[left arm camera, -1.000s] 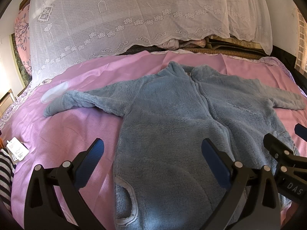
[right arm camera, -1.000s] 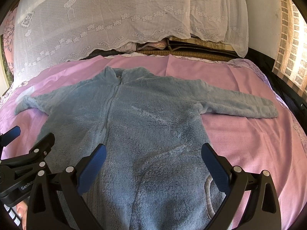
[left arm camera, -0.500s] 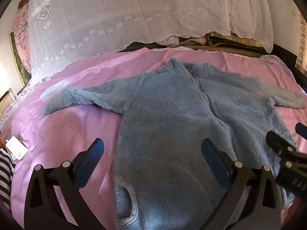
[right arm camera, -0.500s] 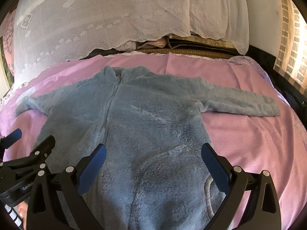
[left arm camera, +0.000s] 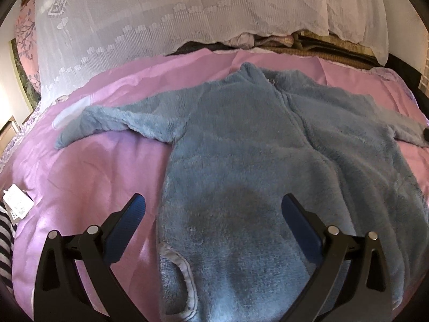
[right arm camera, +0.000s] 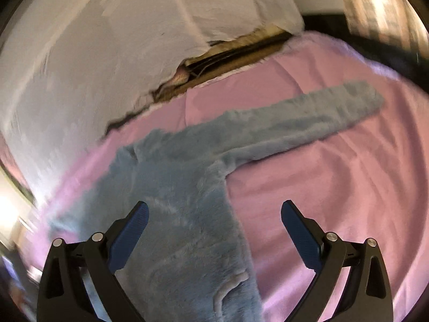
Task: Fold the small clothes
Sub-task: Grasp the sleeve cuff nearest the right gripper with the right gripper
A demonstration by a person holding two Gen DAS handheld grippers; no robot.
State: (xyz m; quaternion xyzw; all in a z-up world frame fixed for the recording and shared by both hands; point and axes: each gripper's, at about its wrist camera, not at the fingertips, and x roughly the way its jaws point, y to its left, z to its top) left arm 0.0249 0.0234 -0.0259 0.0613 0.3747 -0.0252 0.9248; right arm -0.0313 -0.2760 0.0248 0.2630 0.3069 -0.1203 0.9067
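Bedding first: we see a pink sheet (left arm camera: 88, 177) covering the bed, with a blue fleece onesie (left arm camera: 254, 161) spread flat across its middle, sleeves out toward both side edges. Our left tongs (left arm camera: 213, 214) and right tongs (right arm camera: 214, 221) hover released, grasping nothing.

Fleece suit (left arm camera: 257, 161) spread flat on bedsheet (left arm camera: 88, 177), lace cloth (left arm camera: 161, 16) behind, paper tag (left arm camera: 17, 205) far left

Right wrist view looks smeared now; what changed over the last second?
The right hand-held gripper swung right toward the fleece suit's right sleeve; its view is motion-blurred and tilted, and it has left the left wrist view. The left hand-held gripper eased slightly forward. Both are open, holding nothing. The blue fleece suit lies flat as before on the pink sheet.
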